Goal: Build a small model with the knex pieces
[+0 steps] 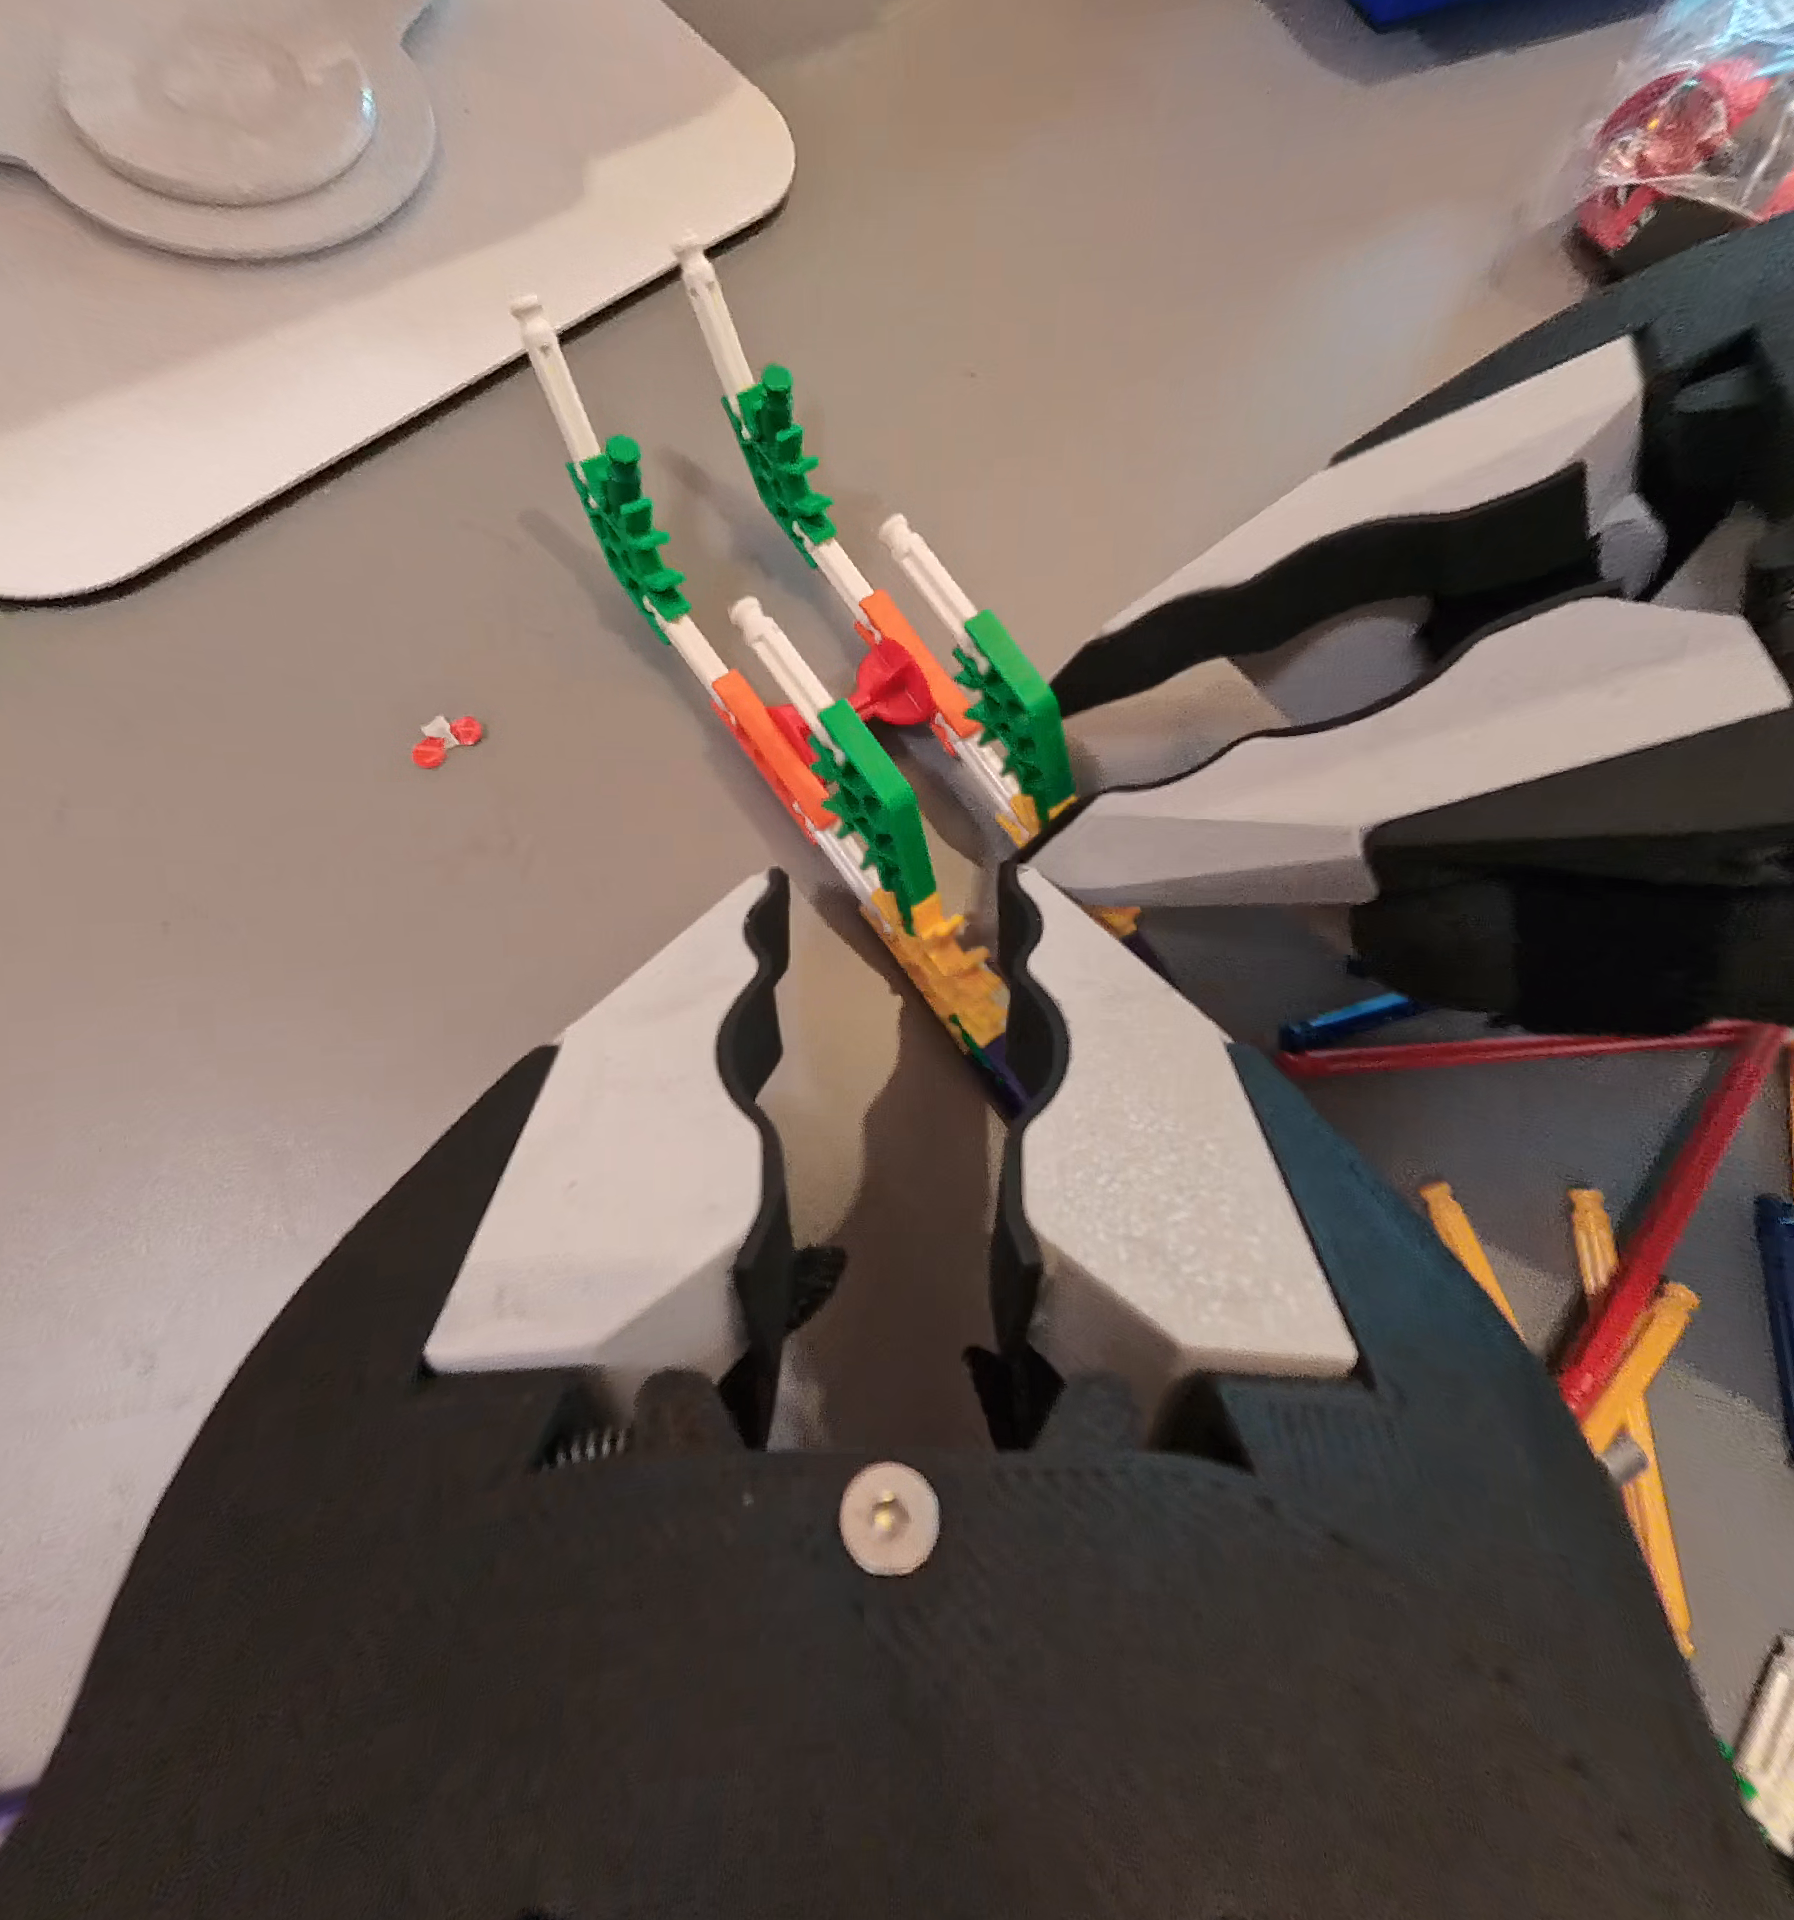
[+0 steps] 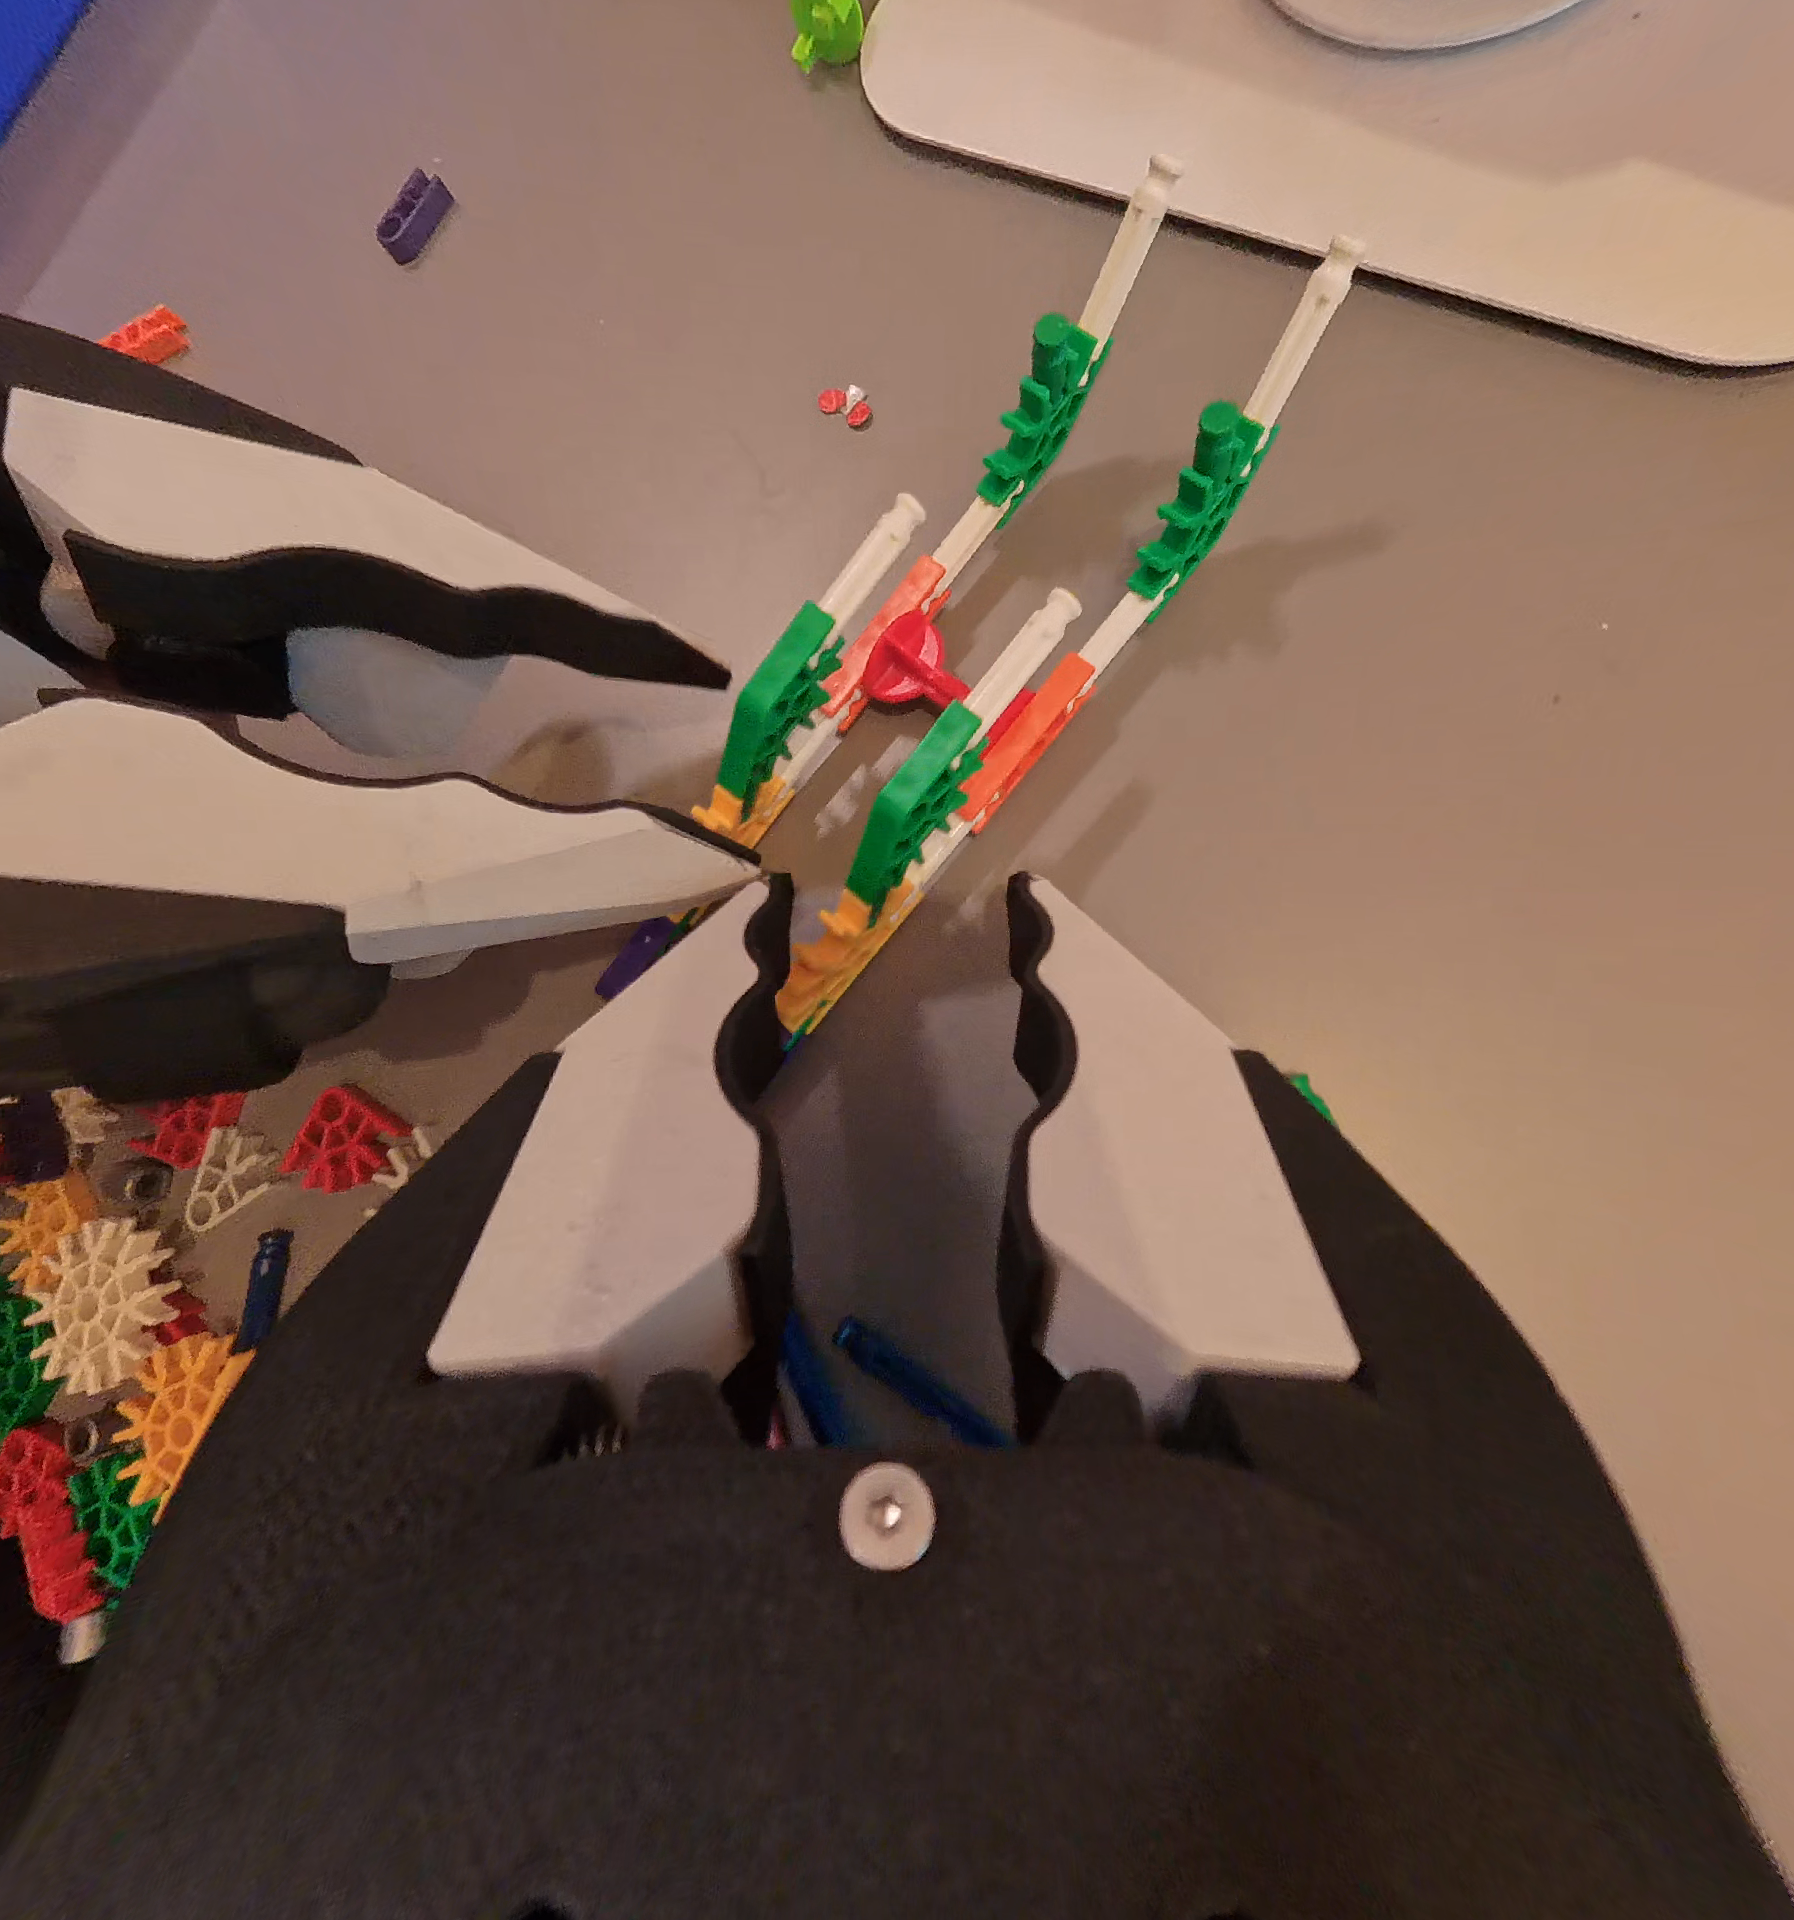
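Though unlabelled, toy frame [image 1: 851, 727] between jaws.

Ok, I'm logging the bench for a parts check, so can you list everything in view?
construction-toy frame: one; white rods, green, orange and yellow connectors, a red spool; centre of the table, between both grippers.
grey table: one, under everything.
pale board: one, far side, a round disc on it.
red scrap: one, tiny, left of the frame.
loose rods: several; red, yellow, blue; right of the left wrist view.
clear bag of red parts: one, far right.
connector pile: many; red, green, yellow, white; lower left of the right wrist view.
purple connector: one, far left.
left gripper: open, astride the frame's yellow end.
right gripper: open, astride the other yellow end.
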The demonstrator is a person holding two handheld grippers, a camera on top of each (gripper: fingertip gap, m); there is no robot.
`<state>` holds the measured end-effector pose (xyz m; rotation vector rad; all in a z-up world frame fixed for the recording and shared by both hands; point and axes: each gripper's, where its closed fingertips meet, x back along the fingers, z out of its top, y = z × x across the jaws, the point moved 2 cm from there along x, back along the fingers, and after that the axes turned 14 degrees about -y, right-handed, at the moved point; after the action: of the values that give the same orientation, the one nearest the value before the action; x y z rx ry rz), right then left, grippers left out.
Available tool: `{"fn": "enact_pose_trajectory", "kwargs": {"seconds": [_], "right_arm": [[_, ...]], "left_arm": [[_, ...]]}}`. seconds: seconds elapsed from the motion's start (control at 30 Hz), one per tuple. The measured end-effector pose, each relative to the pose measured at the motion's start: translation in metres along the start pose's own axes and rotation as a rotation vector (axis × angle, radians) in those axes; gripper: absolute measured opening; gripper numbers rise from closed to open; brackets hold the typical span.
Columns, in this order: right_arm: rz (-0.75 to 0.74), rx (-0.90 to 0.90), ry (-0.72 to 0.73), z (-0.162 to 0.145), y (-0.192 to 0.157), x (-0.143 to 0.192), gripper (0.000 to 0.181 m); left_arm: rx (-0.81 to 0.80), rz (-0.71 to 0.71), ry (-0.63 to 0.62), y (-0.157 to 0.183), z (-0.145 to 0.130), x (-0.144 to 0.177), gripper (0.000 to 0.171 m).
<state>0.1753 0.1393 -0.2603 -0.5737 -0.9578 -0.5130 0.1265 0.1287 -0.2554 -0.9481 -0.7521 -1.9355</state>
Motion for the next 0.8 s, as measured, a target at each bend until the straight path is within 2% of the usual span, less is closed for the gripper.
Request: {"fn": "enact_pose_trajectory", "kwargs": {"seconds": [0.07, 0.13, 0.2, 0.4, 0.57, 0.7, 0.77, 0.8], "right_arm": [[0.037, 0.004, -0.017, 0.002, 0.0, -0.007, 0.038], [0.064, 0.013, -0.034, 0.003, -0.001, -0.011, 0.026], [0.061, 0.017, -0.032, 0.005, -0.001, -0.012, 0.024], [0.162, -0.052, -0.003, 0.005, 0.004, -0.011, 0.019], [0.12, -0.03, -0.007, 0.005, 0.004, -0.012, 0.018], [0.126, -0.024, -0.016, 0.005, 0.002, -0.01, 0.022], [0.151, -0.041, 0.005, 0.009, 0.002, -0.005, 0.043], [0.153, -0.026, 0.022, 0.011, 0.002, -0.002, 0.044]], "left_arm": [[0.008, -0.009, -0.014, -0.003, 0.002, -0.005, 0.031], [0.029, -0.042, -0.03, -0.002, 0.002, -0.01, 0.023], [0.043, -0.047, -0.031, -0.003, 0.003, -0.012, 0.018], [0.13, -0.138, -0.016, -0.004, 0.003, -0.013, 0.016], [0.124, -0.141, -0.012, -0.003, 0.003, -0.013, 0.016], [0.06, -0.099, -0.029, -0.004, 0.004, -0.012, 0.018], [0.057, -0.074, 0.0, -0.007, 0.008, -0.006, 0.026], [0.06, -0.083, 0.013, -0.008, 0.01, -0.003, 0.029]]}}
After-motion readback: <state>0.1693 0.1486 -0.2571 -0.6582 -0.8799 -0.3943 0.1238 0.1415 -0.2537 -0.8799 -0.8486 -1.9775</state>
